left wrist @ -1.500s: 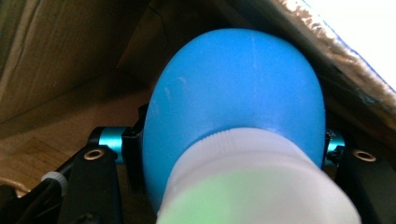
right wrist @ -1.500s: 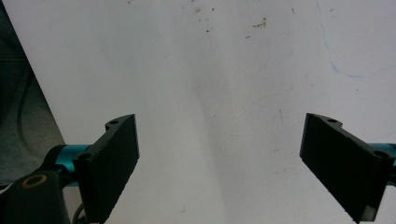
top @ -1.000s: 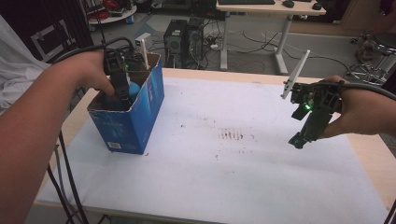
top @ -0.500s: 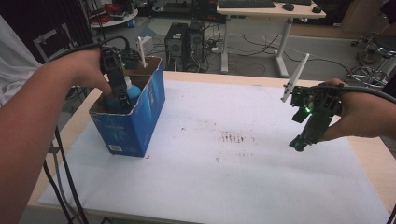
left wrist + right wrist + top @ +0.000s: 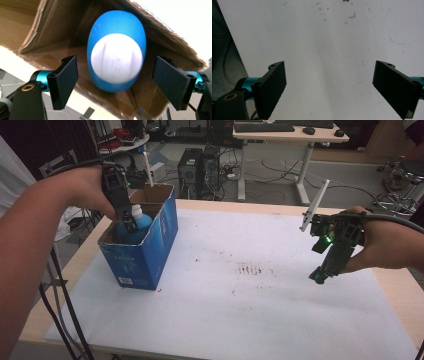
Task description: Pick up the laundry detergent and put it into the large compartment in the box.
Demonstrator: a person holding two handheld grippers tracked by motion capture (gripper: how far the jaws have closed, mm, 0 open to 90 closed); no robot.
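A blue bottle [image 5: 142, 223] with a white cap [image 5: 116, 58] stands in an open blue cardboard box [image 5: 145, 252] at the table's left. My left gripper [image 5: 130, 224] hangs over the box mouth, just above the bottle [image 5: 117, 25]. Its jaws have just been opening. In the left gripper view the left gripper [image 5: 115, 63] is open, with the pads [image 5: 66, 77] on either side of the cap and clear of it. My right gripper [image 5: 320, 276] points down over the white sheet [image 5: 250, 295] at the right. The right gripper [image 5: 329, 68] is open with nothing between its jaws.
The white sheet covers most of the wooden table [image 5: 397, 287] and bears small dark stains [image 5: 248, 268] near its middle. The box's brown inner walls [image 5: 50, 25] surround the bottle. Beyond the far edge stand a computer tower [image 5: 192, 167] and a desk [image 5: 280, 132].
My left gripper has risen a little out of the box and its jaws have spread off the bottle, which stays inside. The right hand has kept still.
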